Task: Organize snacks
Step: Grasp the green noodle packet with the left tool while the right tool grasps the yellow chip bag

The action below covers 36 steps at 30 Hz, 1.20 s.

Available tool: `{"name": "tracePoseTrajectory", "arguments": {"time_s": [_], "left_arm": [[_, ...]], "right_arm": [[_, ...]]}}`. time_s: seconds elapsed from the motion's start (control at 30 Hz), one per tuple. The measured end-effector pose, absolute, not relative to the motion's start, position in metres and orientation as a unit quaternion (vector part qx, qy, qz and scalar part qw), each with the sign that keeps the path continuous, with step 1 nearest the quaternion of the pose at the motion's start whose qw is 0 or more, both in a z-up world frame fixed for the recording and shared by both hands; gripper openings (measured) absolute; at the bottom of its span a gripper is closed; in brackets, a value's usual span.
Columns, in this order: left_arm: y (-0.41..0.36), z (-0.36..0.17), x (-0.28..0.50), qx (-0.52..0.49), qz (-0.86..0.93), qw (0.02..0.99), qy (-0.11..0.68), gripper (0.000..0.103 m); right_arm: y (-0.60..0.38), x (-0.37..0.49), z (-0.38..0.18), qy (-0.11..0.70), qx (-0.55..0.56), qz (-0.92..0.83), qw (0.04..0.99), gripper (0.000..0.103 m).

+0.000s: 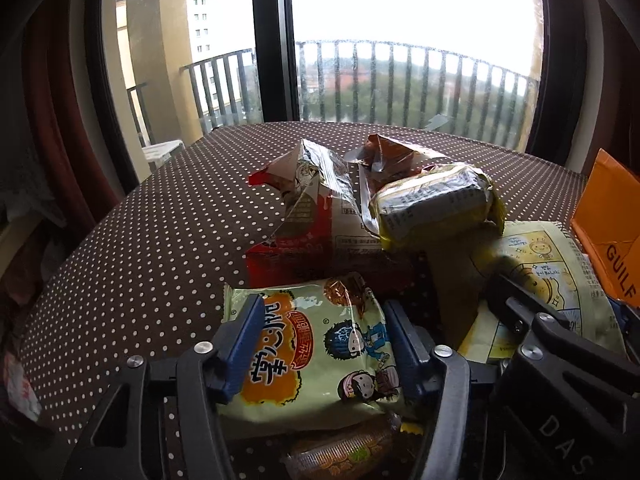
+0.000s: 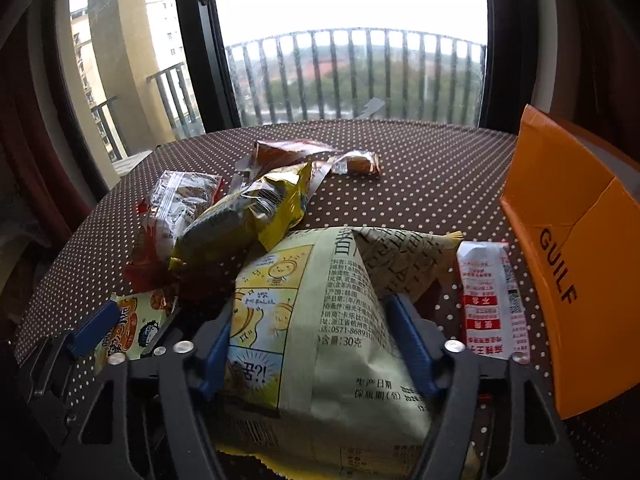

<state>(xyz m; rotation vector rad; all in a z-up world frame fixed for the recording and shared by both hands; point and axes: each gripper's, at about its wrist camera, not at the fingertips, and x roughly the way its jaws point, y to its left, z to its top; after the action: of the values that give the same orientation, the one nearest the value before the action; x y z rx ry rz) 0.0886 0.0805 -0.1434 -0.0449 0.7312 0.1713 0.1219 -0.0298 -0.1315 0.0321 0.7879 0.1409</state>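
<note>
My left gripper (image 1: 320,328) is shut on a pale green noodle-snack packet with cartoon children (image 1: 316,344). My right gripper (image 2: 308,316) is shut on a pale yellow comic-strip chip bag (image 2: 320,320); that bag also shows in the left wrist view (image 1: 536,264), with the right gripper (image 1: 532,320) on it. Behind lie a red-and-white bag (image 1: 316,216), a yellow packet (image 1: 436,204) and a brown wrapper (image 1: 392,152). The green packet shows in the right wrist view (image 2: 132,328) with the left gripper's blue finger (image 2: 96,328) on it.
An orange GUILF box (image 2: 576,248) stands open at the right, also in the left wrist view (image 1: 612,232). A white-and-red sachet (image 2: 488,300) lies beside it. A small wrapped snack (image 2: 356,164) lies farther back. The dotted brown tablecloth (image 1: 160,216) reaches the window. A jelly cup (image 1: 344,452) lies under the left gripper.
</note>
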Motion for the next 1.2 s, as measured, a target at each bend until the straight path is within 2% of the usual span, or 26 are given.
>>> {"name": "tracePoseTrajectory", "arguments": {"time_s": [0.03, 0.17, 0.2, 0.3, 0.4, 0.5, 0.57, 0.63, 0.67, 1.1, 1.2], "left_arm": [[0.079, -0.143, 0.087, -0.021, 0.078, 0.931, 0.356, 0.046], [0.075, -0.141, 0.083, -0.02, 0.061, 0.933, 0.354, 0.028], [0.074, -0.141, 0.082, -0.021, 0.057, 0.933, 0.355, 0.025], [0.077, -0.14, 0.081, -0.027, 0.055, 0.934, 0.352, 0.025], [0.08, -0.14, 0.079, -0.039, 0.061, 0.932, 0.356, 0.029], [0.08, -0.137, 0.076, -0.043, 0.074, 0.933, 0.351, 0.043], [0.081, -0.138, 0.077, -0.044, 0.082, 0.931, 0.352, 0.069], [0.084, -0.137, 0.077, -0.04, 0.097, 0.932, 0.348, 0.084], [0.086, -0.137, 0.078, -0.041, 0.101, 0.931, 0.349, 0.087], [0.107, -0.155, 0.095, -0.07, 0.096, 0.917, 0.38, 0.087], [0.102, -0.156, 0.094, -0.062, 0.092, 0.919, 0.378, 0.08]], "right_arm": [[-0.029, 0.121, -0.131, 0.382, 0.013, 0.068, 0.921, 0.067], [-0.03, 0.116, -0.128, 0.373, 0.01, 0.072, 0.925, 0.061], [-0.03, 0.115, -0.127, 0.373, 0.01, 0.073, 0.925, 0.061], [-0.032, 0.112, -0.125, 0.372, 0.012, 0.075, 0.925, 0.059], [-0.035, 0.111, -0.124, 0.369, 0.019, 0.072, 0.926, 0.058], [-0.037, 0.109, -0.121, 0.364, 0.02, 0.068, 0.929, 0.058], [-0.037, 0.108, -0.12, 0.36, 0.021, 0.066, 0.931, 0.058], [-0.035, 0.109, -0.121, 0.358, 0.02, 0.062, 0.931, 0.057], [-0.034, 0.109, -0.121, 0.357, 0.02, 0.062, 0.932, 0.057], [-0.012, 0.122, -0.128, 0.361, -0.007, 0.056, 0.931, 0.057], [-0.007, 0.124, -0.129, 0.359, -0.016, 0.054, 0.932, 0.058]]}}
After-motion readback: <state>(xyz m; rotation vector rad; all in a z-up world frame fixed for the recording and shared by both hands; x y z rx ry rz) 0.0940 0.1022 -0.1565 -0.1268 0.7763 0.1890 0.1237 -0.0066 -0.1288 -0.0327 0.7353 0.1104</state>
